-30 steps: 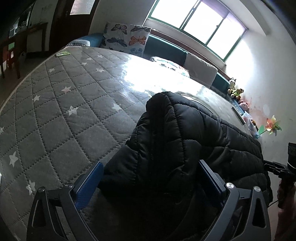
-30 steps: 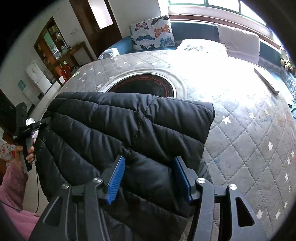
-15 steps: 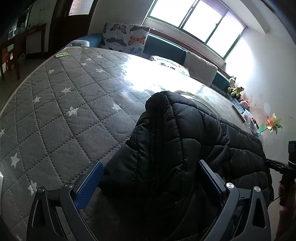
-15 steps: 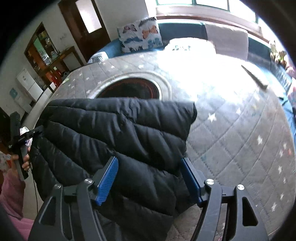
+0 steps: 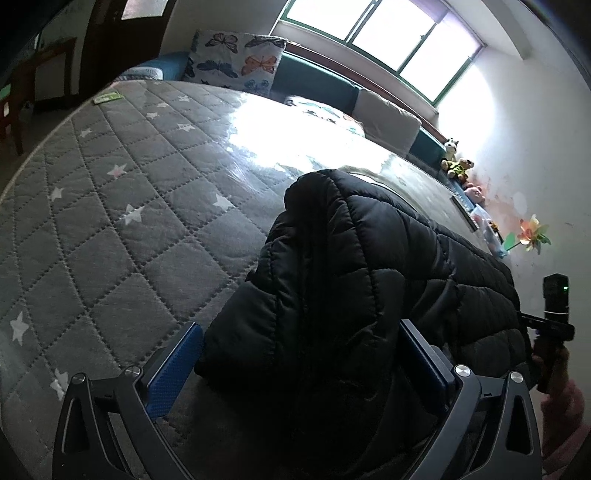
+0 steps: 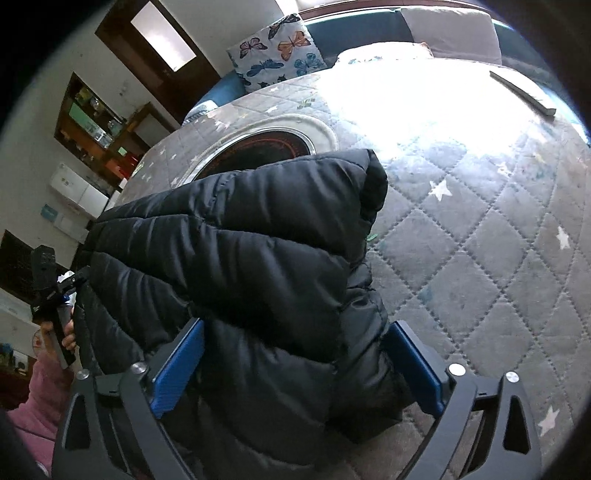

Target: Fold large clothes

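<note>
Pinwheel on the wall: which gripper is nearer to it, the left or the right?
Right. The right gripper, jaws opening around the jacket, is at the jacket's end toward the wall with the pinwheel; the left gripper straddles the far end.

Black quilted puffer jacket point(image 5: 369, 266) is lying folded on a grey diamond-stitched bed cover with white stars point(image 5: 110, 221). The left tool point(image 5: 299, 373) has its blue-padded fingers point(image 5: 173, 365) spread wide either side of the jacket's near end, not squeezing it. Butterfly-print pillow point(image 5: 236, 61) sits at the far edge under the window point(image 5: 376, 33).
</note>
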The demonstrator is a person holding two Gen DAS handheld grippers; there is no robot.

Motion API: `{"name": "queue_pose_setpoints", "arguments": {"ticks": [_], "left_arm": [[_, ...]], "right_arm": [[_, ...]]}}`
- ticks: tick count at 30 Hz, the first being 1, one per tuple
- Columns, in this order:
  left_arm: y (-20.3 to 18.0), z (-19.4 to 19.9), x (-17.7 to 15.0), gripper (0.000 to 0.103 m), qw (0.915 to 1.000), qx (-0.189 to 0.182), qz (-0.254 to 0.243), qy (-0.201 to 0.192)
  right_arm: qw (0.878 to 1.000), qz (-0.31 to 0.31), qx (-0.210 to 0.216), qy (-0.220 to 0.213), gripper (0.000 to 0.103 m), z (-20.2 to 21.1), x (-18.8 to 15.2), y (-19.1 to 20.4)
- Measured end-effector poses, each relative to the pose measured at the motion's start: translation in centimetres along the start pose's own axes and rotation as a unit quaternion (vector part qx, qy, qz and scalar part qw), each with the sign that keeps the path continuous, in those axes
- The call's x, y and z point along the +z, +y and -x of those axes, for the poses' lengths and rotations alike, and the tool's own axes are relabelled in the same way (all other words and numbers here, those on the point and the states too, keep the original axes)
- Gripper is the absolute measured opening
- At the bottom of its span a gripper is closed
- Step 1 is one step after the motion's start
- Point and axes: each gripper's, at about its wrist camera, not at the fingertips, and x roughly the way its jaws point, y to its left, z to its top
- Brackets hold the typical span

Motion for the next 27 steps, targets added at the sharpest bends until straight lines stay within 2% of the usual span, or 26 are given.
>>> {"name": "queue_pose_setpoints", "arguments": {"ticks": [3,12,15,23,27], "left_arm": [[0.2,-0.3,0.0,0.103,0.9999,-0.008,-0.006,0.004],[2.2,-2.5,0.8,0.103,0.9978,-0.055,0.018,0.032],[2.5,-3.0,0.9,0.103,0.9965,-0.069,0.026,0.039],[1.8,-2.8,-0.6,0.103,0.9969,-0.063,0.03,0.037],[1.9,-2.4,-0.9,0.103,0.997,-0.063,0.023,0.039]], "right_arm": [[1.0,-0.012,0.022,0.009,0.103,-0.8,0.0,-0.9],[0.993,-0.032,0.112,0.024,0.103,-2.0,0.4,-3.2],[0.992,-0.02,0.117,0.032,0.103,-2.0,0.5,-3.1],[0.987,-0.029,0.141,0.076,0.103,-1.6,-0.6,-2.3],[0.985,-0.018,0.137,0.101,0.103,-1.4,-1.1,-1.5]]}}
